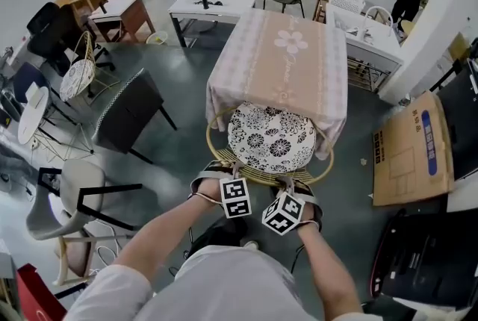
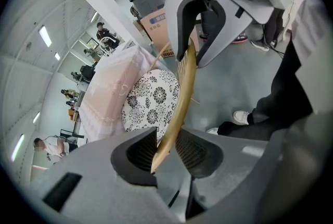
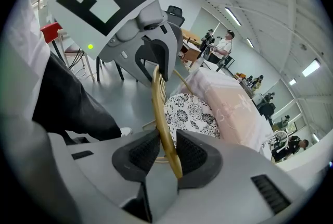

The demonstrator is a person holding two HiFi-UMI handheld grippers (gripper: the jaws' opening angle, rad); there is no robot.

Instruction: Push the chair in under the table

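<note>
The chair has a round gold wicker back rim (image 1: 258,175) and a black-and-white flowered cushion (image 1: 270,139). Its seat is partly under the table with the pink cloth (image 1: 287,66). In the head view both grippers are at the near side of the rim, my left gripper (image 1: 222,174) beside my right gripper (image 1: 300,191). In the left gripper view the gold rim (image 2: 183,90) runs between the pads (image 2: 139,152) of my left gripper (image 2: 167,151), which is shut on it. The right gripper view shows the rim (image 3: 160,108) clamped in my right gripper (image 3: 167,152).
A flat cardboard box (image 1: 412,151) lies on the floor to the right, with a black case (image 1: 427,260) nearer me. A dark stool (image 1: 128,114) and a beige chair (image 1: 75,200) stand on the left. White desks (image 1: 213,4) and people are beyond the table.
</note>
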